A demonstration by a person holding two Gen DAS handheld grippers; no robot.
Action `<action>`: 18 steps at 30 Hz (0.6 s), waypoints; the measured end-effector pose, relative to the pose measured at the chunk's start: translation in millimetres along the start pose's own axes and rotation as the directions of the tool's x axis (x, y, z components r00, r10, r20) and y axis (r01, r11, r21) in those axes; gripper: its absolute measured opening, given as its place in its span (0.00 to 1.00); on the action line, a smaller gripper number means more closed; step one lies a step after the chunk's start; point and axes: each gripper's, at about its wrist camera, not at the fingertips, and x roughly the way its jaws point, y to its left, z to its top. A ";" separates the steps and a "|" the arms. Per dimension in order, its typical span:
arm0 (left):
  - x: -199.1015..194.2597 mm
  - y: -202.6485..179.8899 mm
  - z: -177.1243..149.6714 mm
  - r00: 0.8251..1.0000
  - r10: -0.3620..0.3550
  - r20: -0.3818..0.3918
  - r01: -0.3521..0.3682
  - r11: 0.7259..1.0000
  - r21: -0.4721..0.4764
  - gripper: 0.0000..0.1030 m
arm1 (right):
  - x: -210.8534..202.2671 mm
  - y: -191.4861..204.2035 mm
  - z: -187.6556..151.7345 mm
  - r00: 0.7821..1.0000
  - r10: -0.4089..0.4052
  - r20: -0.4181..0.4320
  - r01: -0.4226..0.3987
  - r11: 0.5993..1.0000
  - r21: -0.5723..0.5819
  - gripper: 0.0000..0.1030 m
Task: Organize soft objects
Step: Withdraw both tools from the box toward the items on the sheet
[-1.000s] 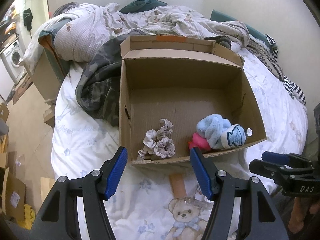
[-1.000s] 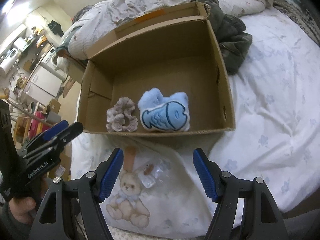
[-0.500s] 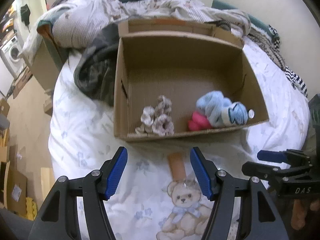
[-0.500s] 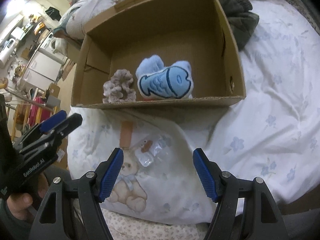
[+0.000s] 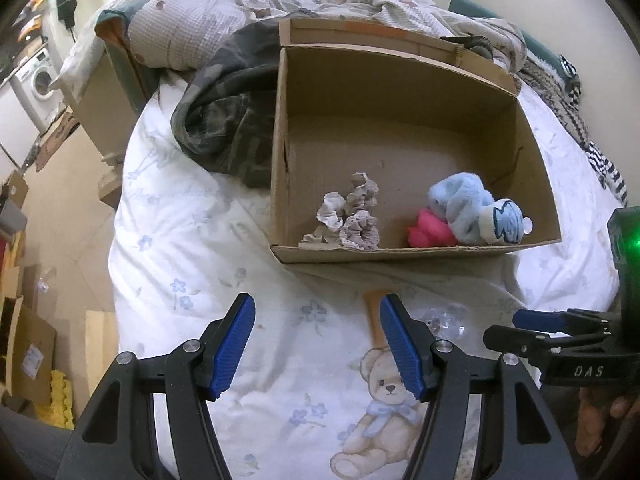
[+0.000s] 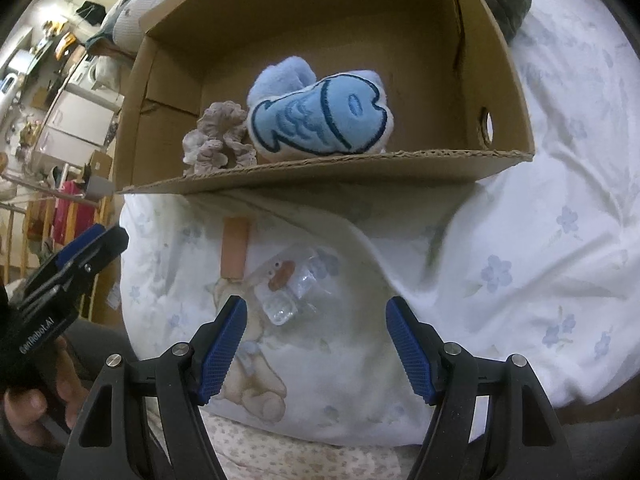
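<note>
Three soft items, a scrunchie (image 5: 352,218), pink toy (image 5: 430,232) and blue fish plush (image 6: 320,118), already sit in the cardboard box (image 5: 536,152), while spread, empty jaws of both grippers hover above a clear keychain (image 6: 286,286) on the bed (image 6: 520,272) at six o'clock of the box.

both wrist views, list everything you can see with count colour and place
cardboard box: 1, brown, open, on the bed
scrunchies: a bunch, count unclear, beige-grey, front left inside the box
fish plush: 1, light blue and white, front right inside the box
pink item: 1, pink, partly hidden beside the plush
clear packet: 1, see-through with an orange bit, on the bedsheet in front of the box
strip: 1, tan, beside the packet
bedsheet: 1, white, blue flowers, teddy print
dark blanket: 1, grey-green, left of the box
left tongs: blue pads, open, empty
right tongs: blue pads, open, empty
</note>
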 end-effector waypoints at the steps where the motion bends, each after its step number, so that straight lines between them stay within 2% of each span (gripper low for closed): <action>1: 1.0 2.3 0.7 1.000 -0.005 -0.003 0.005 1.000 -0.011 0.60 | 0.5 -2.0 1.1 1.000 0.010 -0.002 -0.010 1.000 0.009 0.74; 7: 9.1 8.8 4.5 0.999 -0.023 -0.031 0.021 0.998 -0.060 0.60 | 9.0 -10.2 4.8 0.999 0.014 -0.031 -0.013 0.999 0.046 0.74; 12: 12.8 8.8 5.4 0.999 -0.031 -0.044 0.028 0.997 -0.075 0.60 | 23.5 13.2 3.9 0.997 0.035 -0.064 -0.038 0.998 -0.043 0.74; 18: 18.6 10.9 3.7 0.998 -0.023 -0.063 0.017 0.996 -0.084 0.60 | 60.2 40.3 12.4 0.991 -0.031 -0.127 0.018 0.995 -0.103 0.74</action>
